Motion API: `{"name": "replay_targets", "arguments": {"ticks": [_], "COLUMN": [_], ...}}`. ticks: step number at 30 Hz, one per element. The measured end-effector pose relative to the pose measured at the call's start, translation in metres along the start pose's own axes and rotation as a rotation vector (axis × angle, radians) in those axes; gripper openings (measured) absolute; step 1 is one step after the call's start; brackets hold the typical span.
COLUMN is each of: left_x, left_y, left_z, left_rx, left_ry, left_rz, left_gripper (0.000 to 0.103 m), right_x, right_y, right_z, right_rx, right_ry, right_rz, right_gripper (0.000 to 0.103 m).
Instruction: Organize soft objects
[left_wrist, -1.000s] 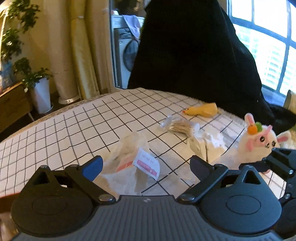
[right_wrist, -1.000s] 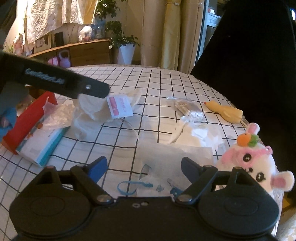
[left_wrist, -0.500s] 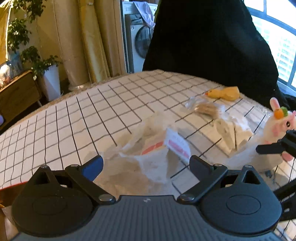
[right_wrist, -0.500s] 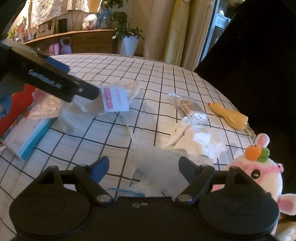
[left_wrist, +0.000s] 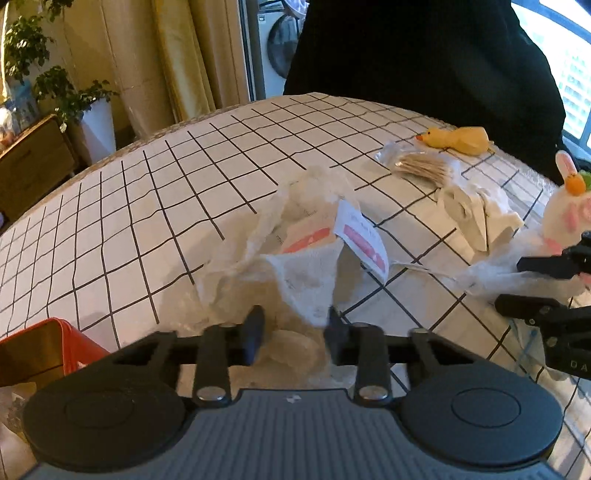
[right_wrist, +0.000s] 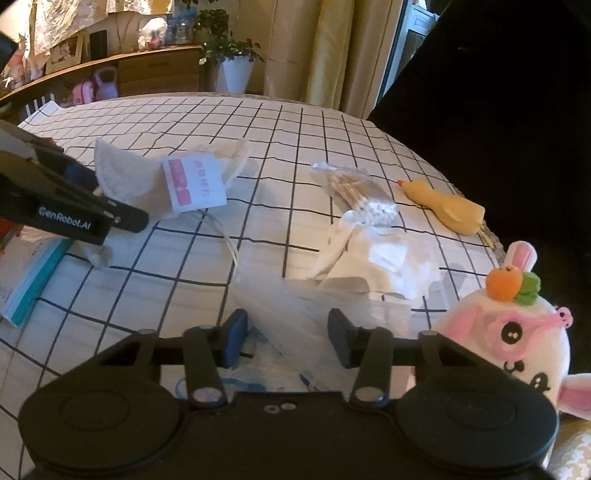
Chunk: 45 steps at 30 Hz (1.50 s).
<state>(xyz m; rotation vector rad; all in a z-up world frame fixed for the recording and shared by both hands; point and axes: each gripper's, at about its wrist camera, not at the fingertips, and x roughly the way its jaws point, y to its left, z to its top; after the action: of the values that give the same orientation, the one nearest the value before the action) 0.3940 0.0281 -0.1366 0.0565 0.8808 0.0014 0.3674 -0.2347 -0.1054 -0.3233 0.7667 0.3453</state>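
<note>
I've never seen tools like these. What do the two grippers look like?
Both are black plastic. Each has two round discs at the base, hinged link bars with silver rivets, and two short fingers. The left gripper has a ribbed grey body; in the right view its side reads GenRobot.AI in white. The right gripper has a blue finger pad.

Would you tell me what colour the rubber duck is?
The rubber duck is yellow, clearest in the right wrist view.

The left gripper (right_wrist: 122, 218) bears "GenRobot.AI" in white on its finger. The pink-and-white tag (right_wrist: 194, 183) on the pouch carries print too blurred to read.
</note>
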Motion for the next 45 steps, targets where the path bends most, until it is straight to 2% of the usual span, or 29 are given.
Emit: {"name": "replay_targets", "arguments": {"ticks": [3,7,10,19,28,31,37,45], "left_x": [-0.007,-0.019,-0.031,-0.077,-0.121,-0.119,-0.089,-0.083], "left_y": [0.003,0.006,0.008,0.006,0.003,-0.004,-0.007,-0.003], "left_z": [0.001,0.005,0.007,0.004,-0.006,-0.017,-0.049,-0.069], "left_rx": [-0.006,-0.024,-0.035,-0.041,-0.063,-0.035,-0.016,-0.019], "left_ry": [-0.022,-0.057,-0.081,-0.131,-0.175,-0.16,-0.054,-0.025], "left_rz": [-0.008,-0.018,-0.031,-0.098,-0.213,-0.213,-0.174,-0.182], "left_gripper": [0.015,0.01,0.009,0.007,0.007,0.007,0.007,0.007], "right_x": [-0.004,-0.011,-0.022,-0.068,-0.107,-0.108,-0.098,-0.094], "right_y": [0.0,0.0,-0.004,-0.01,-0.012,-0.011,-0.006,0.004], "right_z": [0.001,0.001,0.002,0.009,0.007,0.003,-0.013,-0.03], "right_rx": [0.006,0.013,0.041,0.101,0.161,0.171,0.181,0.18], "right_ry": [-0.007,-0.029,-0.055,-0.152,-0.211,-0.205,-0.158,-0.121], "right_rz": [-0.004,-0.02,-0.014,0.019,0.082,0.101,0.121,0.146], "right_gripper": [0.026,0.01,0.004,0.002,0.002,0.002,0.002,0.002]}}
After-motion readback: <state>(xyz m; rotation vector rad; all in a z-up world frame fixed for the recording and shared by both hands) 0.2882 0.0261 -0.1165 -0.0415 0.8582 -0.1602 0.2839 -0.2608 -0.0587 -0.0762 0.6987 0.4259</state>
